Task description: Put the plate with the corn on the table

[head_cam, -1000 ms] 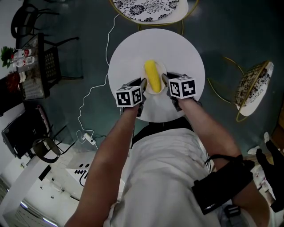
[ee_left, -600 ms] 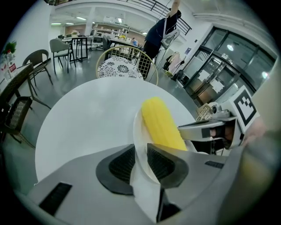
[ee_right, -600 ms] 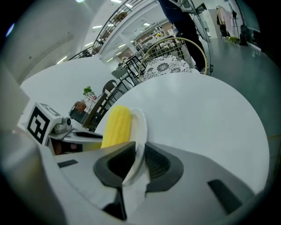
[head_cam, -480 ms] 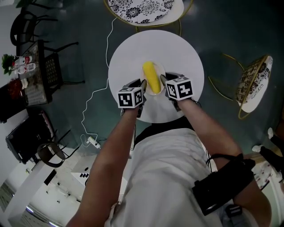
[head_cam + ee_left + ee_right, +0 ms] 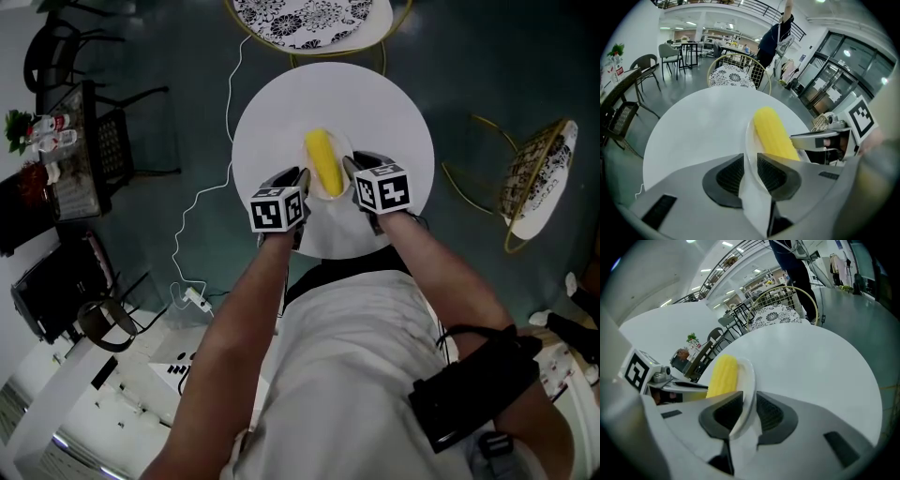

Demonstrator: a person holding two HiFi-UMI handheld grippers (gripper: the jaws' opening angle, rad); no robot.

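a round white table (image 5: 375, 103) stands on a dark teal floor (image 5: 487, 56), with a patterned chair seat (image 5: 309, 19) beyond it. over the table's middle, a small white plate (image 5: 330, 194) carries a yellow corn cob (image 5: 322, 161). the left gripper (image 5: 302, 178) and the right gripper (image 5: 351, 169) are each clamped on its rim, on opposite sides.

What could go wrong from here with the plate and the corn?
1. The corn lies loose on the plate; if one side dips, it may roll onto the table.
2. The left gripper and right gripper each pinch only the thin rim, so the plate might slip out.
3. Opening one gripper first could tip the plate.
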